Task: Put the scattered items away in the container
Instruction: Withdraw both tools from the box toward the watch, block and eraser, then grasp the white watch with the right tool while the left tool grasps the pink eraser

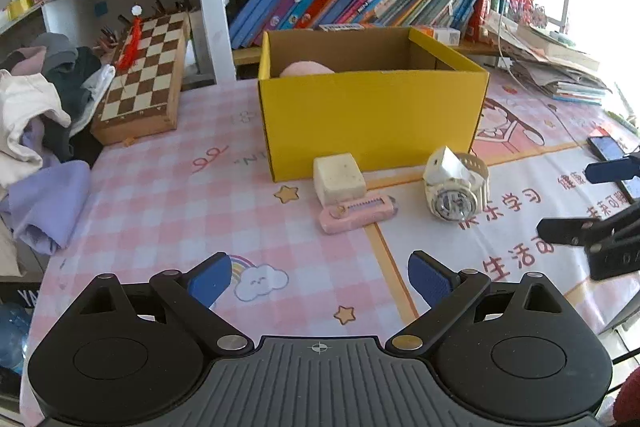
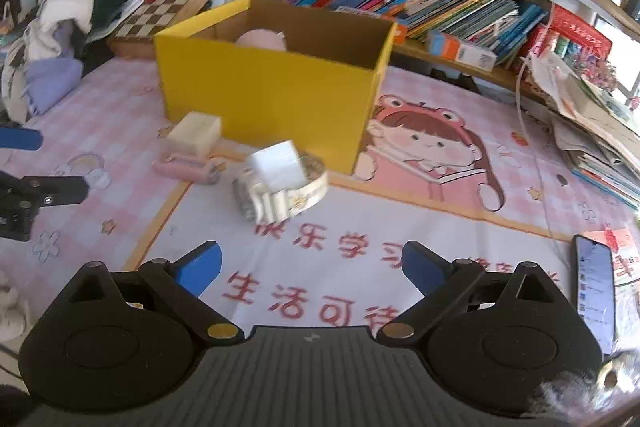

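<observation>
The counter was covered by a pink checked cloth. A watch, soap and pink cutter were noted before the yellow box. Both grippers' jaws, left and right, were held open and empty.

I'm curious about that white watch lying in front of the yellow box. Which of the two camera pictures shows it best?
The left wrist view shows the white watch best: it is sharp there, with its round dial facing the camera. In the right wrist view the watch is blurred and seen from the strap side, so the dial hardly shows.
</observation>
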